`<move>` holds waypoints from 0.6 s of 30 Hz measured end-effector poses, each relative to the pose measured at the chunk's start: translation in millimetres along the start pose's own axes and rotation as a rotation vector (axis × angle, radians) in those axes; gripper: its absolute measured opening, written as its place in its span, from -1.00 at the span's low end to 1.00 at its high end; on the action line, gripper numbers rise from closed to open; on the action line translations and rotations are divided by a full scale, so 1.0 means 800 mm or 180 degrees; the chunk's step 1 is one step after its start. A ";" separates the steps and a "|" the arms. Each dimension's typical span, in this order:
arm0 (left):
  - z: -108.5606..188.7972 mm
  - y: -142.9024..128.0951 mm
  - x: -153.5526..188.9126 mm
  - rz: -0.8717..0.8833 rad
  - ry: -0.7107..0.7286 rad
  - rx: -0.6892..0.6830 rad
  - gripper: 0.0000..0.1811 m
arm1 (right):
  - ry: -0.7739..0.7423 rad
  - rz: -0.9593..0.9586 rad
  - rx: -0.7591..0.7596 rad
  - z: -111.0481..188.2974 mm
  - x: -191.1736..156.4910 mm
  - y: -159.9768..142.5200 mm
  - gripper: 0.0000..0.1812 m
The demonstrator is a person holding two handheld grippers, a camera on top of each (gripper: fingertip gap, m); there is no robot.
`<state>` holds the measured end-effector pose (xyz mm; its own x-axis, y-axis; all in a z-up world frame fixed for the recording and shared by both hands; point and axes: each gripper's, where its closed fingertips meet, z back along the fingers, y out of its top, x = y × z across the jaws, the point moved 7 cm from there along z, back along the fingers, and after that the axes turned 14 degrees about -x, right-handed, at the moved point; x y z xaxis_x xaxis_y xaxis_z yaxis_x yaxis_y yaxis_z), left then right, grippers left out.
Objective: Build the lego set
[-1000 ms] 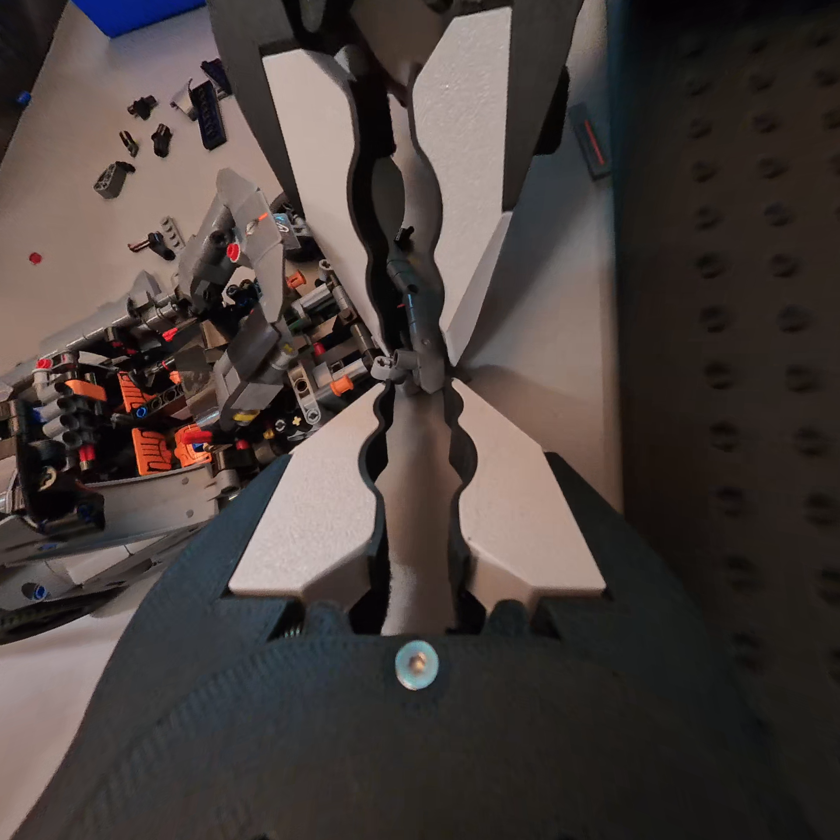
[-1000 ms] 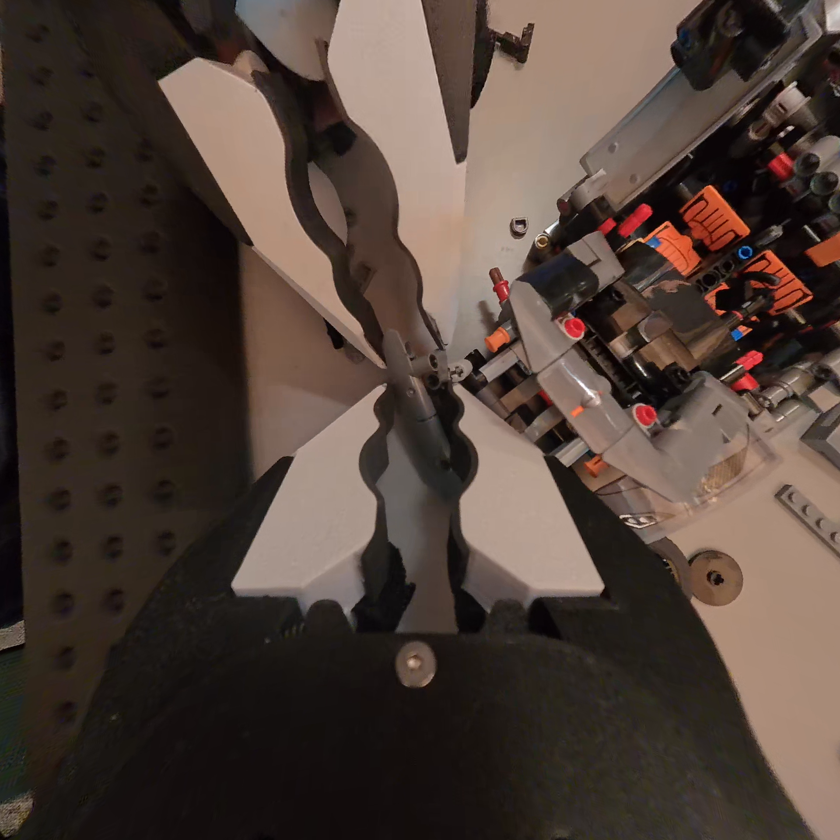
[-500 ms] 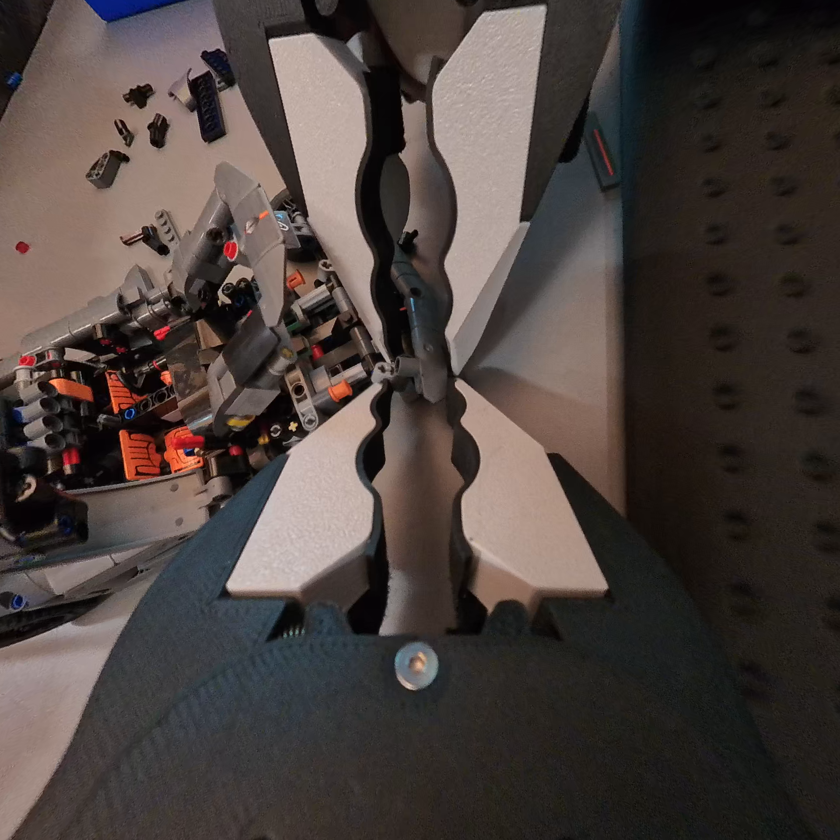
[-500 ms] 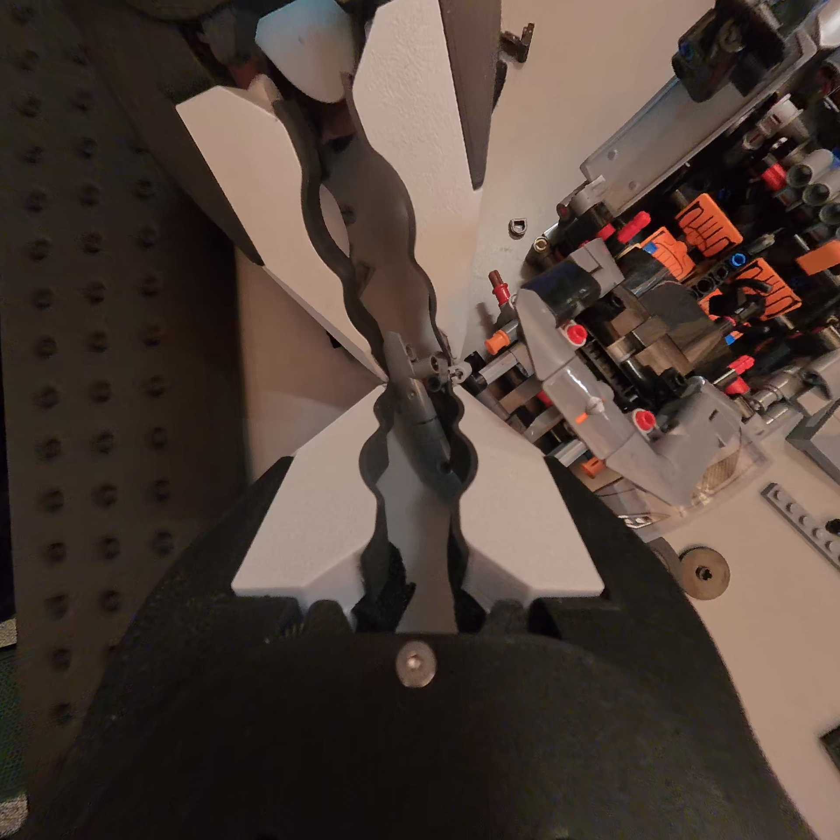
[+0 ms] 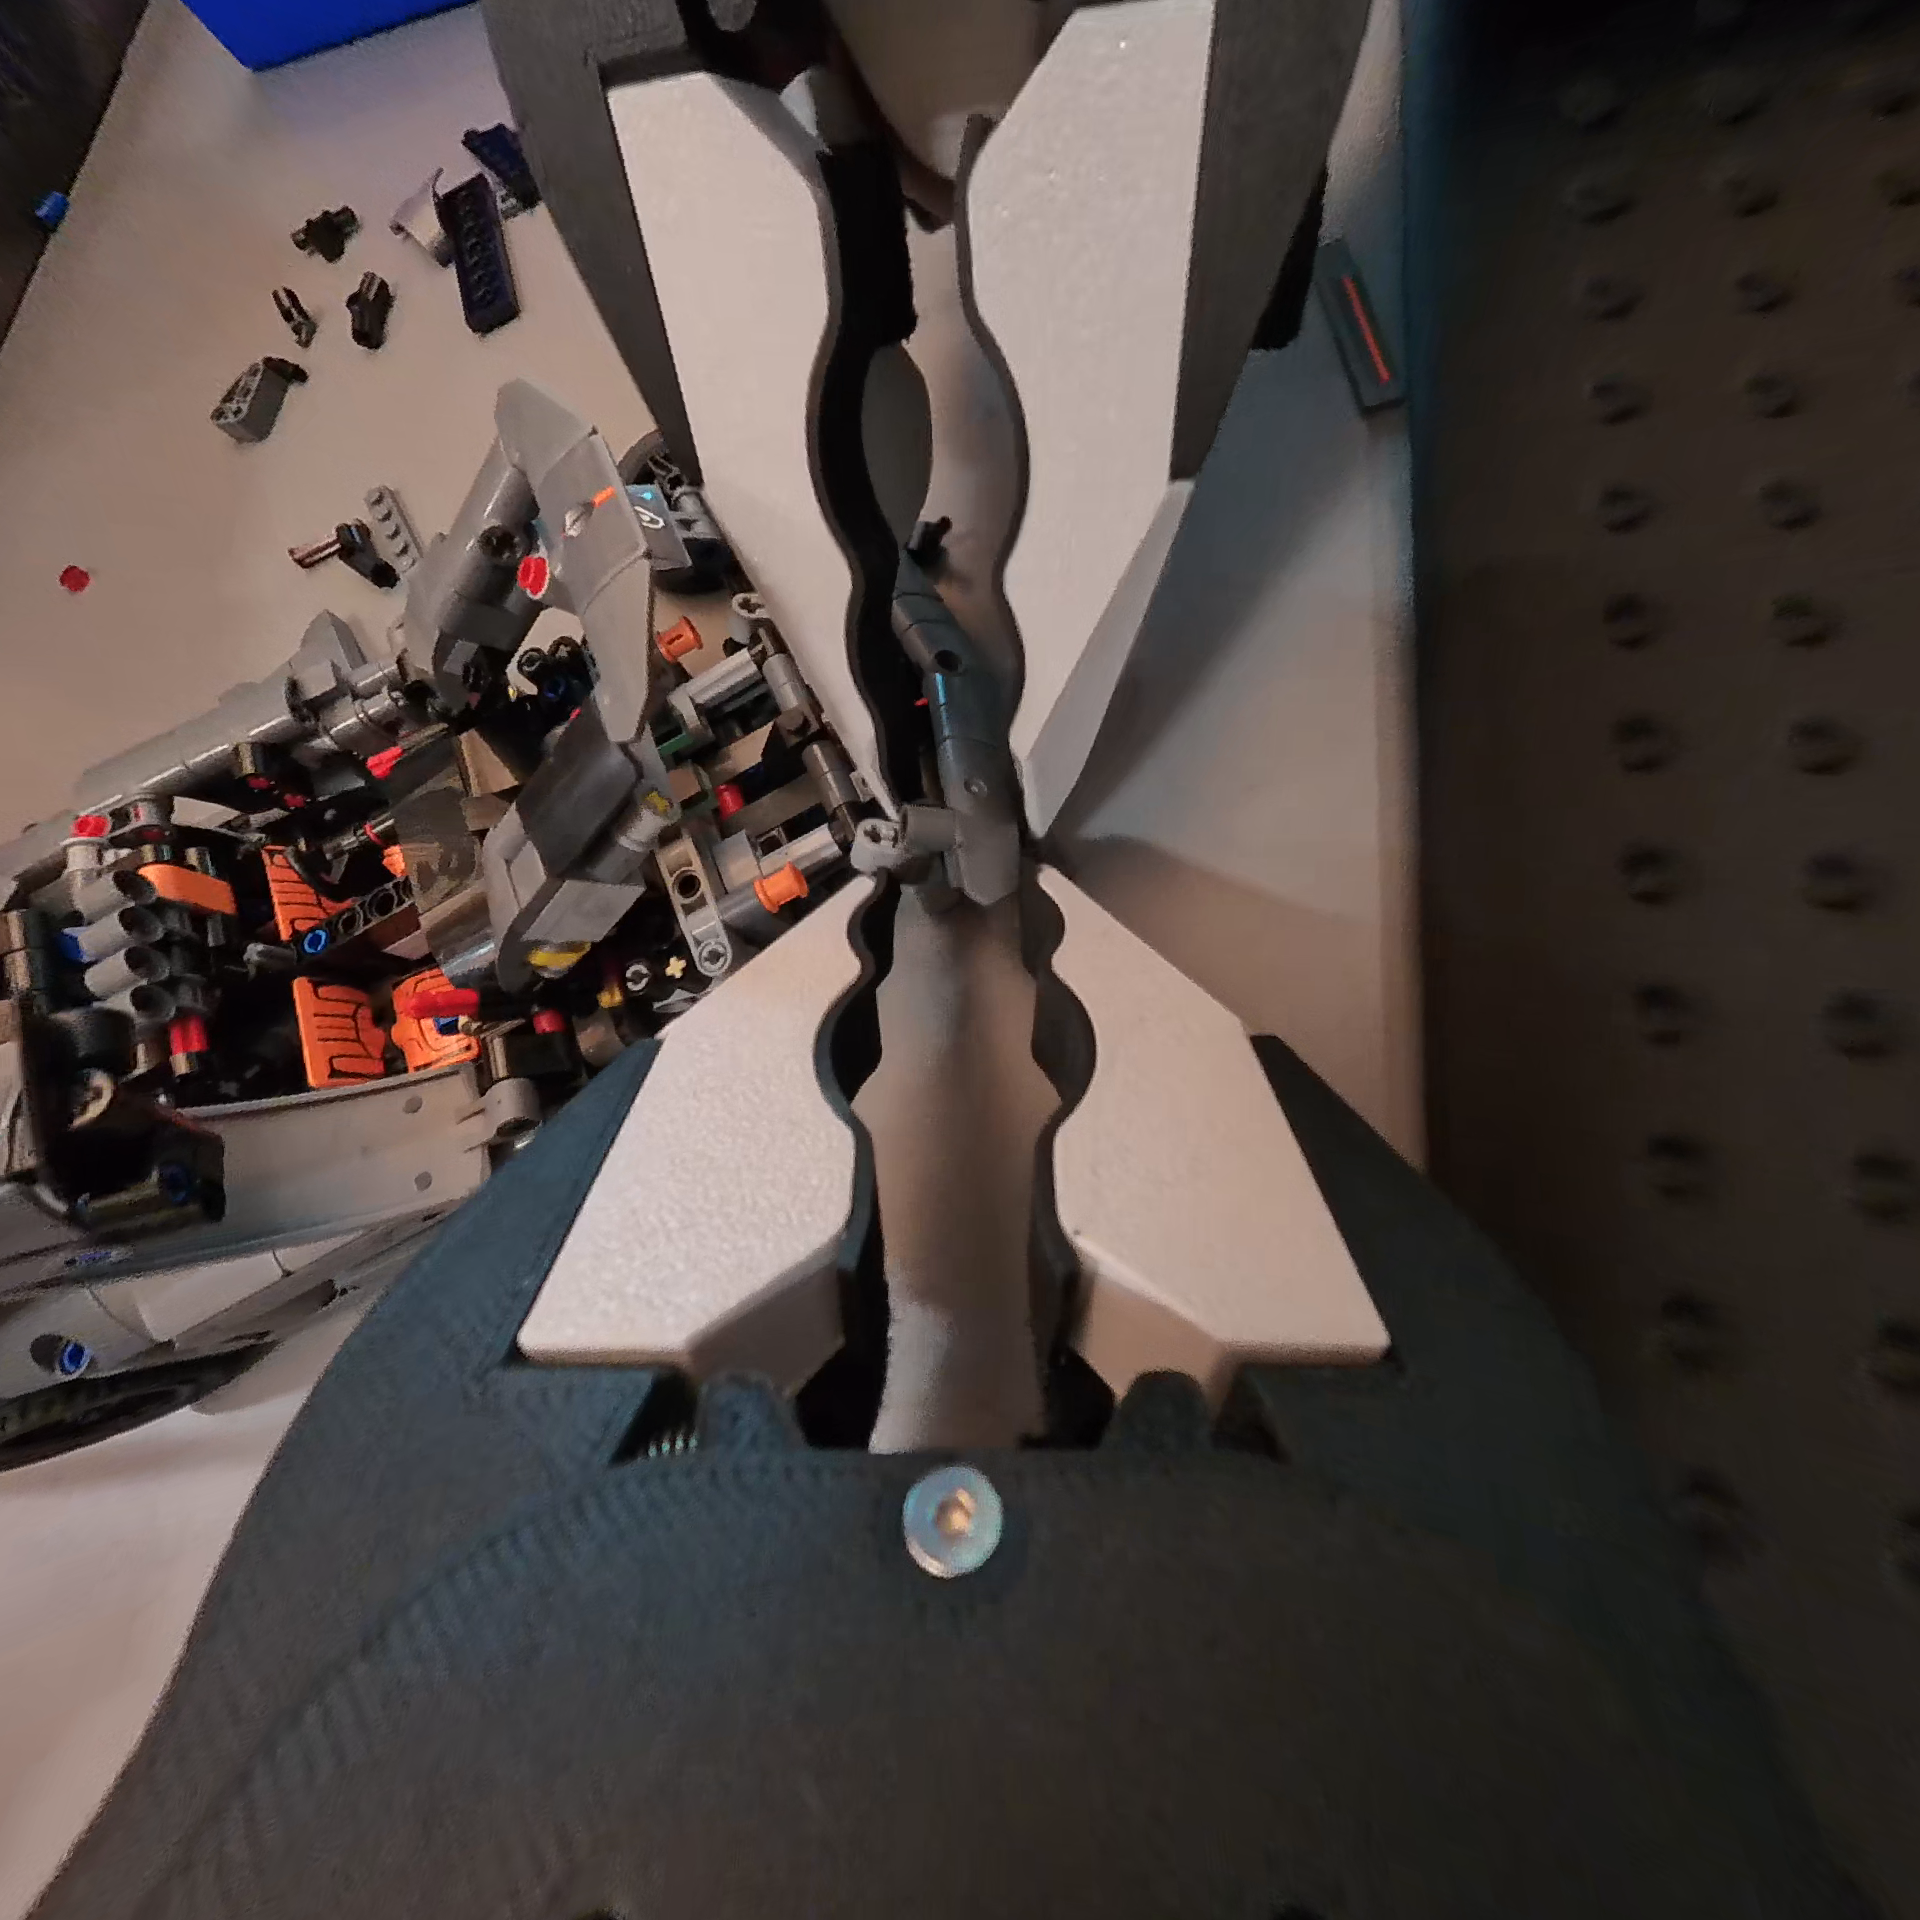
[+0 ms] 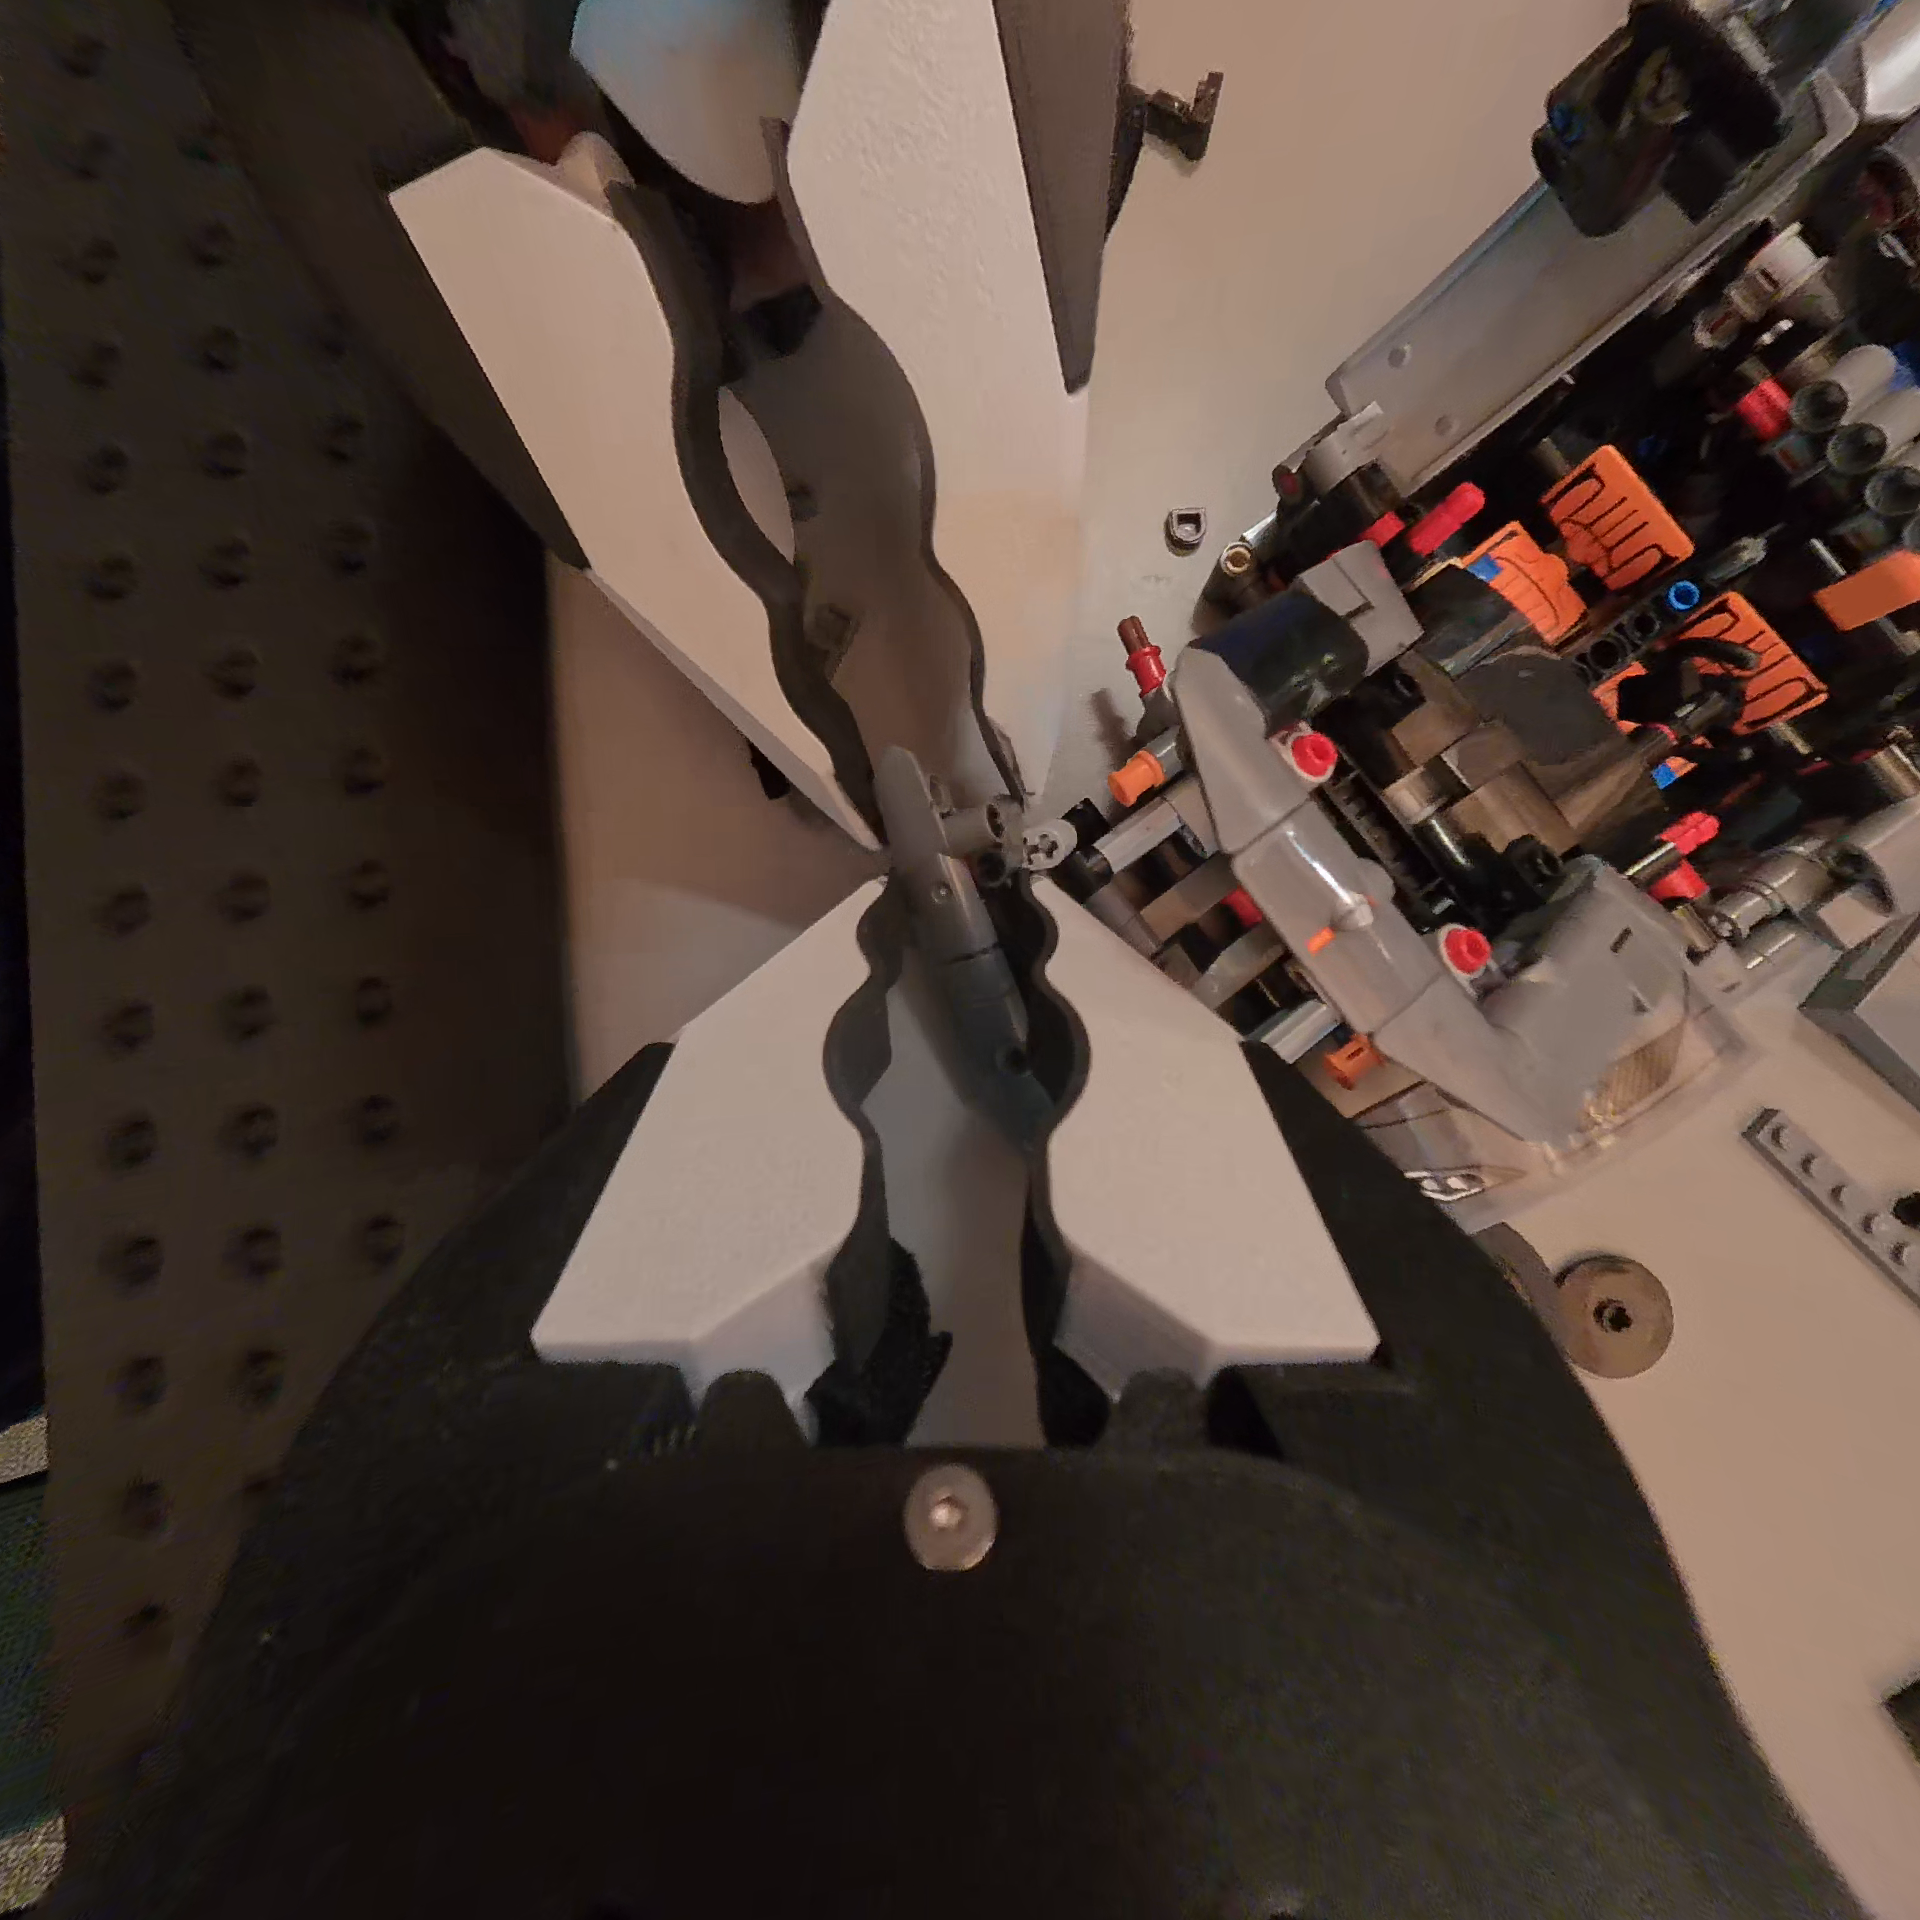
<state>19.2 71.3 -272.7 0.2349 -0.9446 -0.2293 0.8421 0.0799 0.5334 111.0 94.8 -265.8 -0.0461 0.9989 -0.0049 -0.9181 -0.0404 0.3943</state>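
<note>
A long dark grey lego piece [image 5: 961,727] with a small light grey connector [image 5: 902,836] on its side is held between both grippers, which meet tip to tip. My left gripper [image 5: 956,888] is shut on its near end. My right gripper [image 6: 961,904] is shut on it, and the piece [image 6: 977,997] lies along the gap between its fingers. The right gripper [image 5: 945,821] enters the left wrist view from the top; the left gripper [image 6: 940,821] enters the right wrist view from the top. The partly built grey, black and orange lego car [image 5: 561,831] [image 6: 1455,831] lies just beside them on the white table [image 5: 156,312].
Loose small pieces lie at the table's far left: a dark blue plate [image 5: 478,249], black connectors [image 5: 364,307], a red stud [image 5: 73,579]. A blue bin [image 5: 312,21] stands behind. A dark studded panel [image 5: 1662,831] [image 6: 208,727] borders the table. A black disc [image 6: 1610,1314] and a grey plate [image 6: 1849,1195] lie near the car. The grippers are tip to tip, or close to it. The black disc [image 6: 1610,1314] is about equally far from each gripper, around 15 centimeters.
Both grippers stay shut on the grey piece, tip to tip. The views wobble only slightly; the car and the loose pieces have not moved.
</note>
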 end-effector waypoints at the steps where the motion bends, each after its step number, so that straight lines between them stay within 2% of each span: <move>1: 0.002 0.000 0.000 -0.0010 -0.0012 0.0017 -0.76 | 0.0002 -0.0005 0.0012 0.001 0.000 0.000 -0.81; 9: -0.001 -0.001 0.002 -0.0109 0.0049 -0.0013 -0.90 | -0.0035 -0.0028 -0.0010 0.001 0.003 -0.001 -0.80; 18: -0.005 0.001 0.005 -0.0134 0.0128 -0.0071 -0.90 | -0.0046 -0.0034 0.0054 0.013 0.003 -0.005 -0.72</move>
<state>22.5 69.2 -276.4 0.2180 -0.9338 -0.2838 0.8621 0.0479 0.5044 118.9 97.7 -257.6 -0.0306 0.9995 0.0039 -0.9116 -0.0295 0.4100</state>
